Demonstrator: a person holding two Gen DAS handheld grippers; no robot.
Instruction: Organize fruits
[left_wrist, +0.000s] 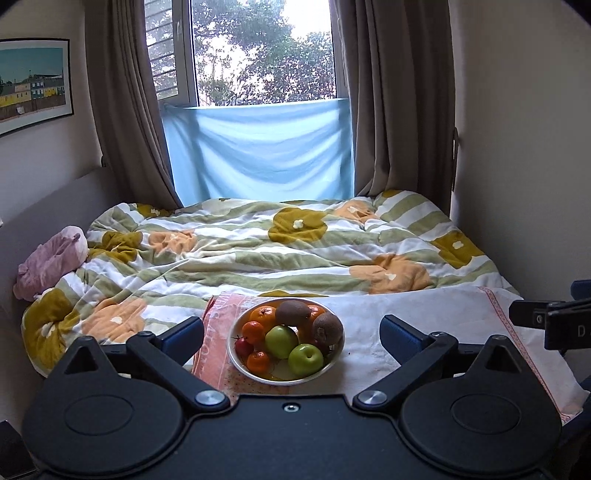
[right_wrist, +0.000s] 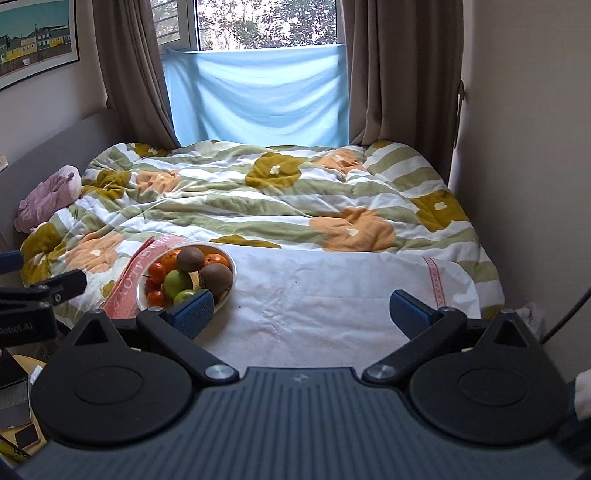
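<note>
A white bowl (left_wrist: 236, 360) of mixed fruit sits on a white cloth (left_wrist: 424, 325) at the near end of the bed. It holds two green apples (left_wrist: 306, 359), two brown kiwis (left_wrist: 327, 328), several oranges (left_wrist: 263, 316) and a small red fruit (left_wrist: 243, 346). My left gripper (left_wrist: 291, 332) is open, its fingers either side of the bowl, held short of it. My right gripper (right_wrist: 303, 308) is open over the bare cloth (right_wrist: 314, 291), with the bowl (right_wrist: 142, 295) by its left finger (right_wrist: 194, 310). The bowl's near rim is hidden behind that finger.
A flowered quilt (left_wrist: 258, 243) covers the bed beyond the cloth. A pink plush toy (left_wrist: 51, 262) lies at the far left by the headboard. Curtains and a blue sheet (left_wrist: 258, 147) hang at the window. A wall (right_wrist: 524, 184) runs along the right.
</note>
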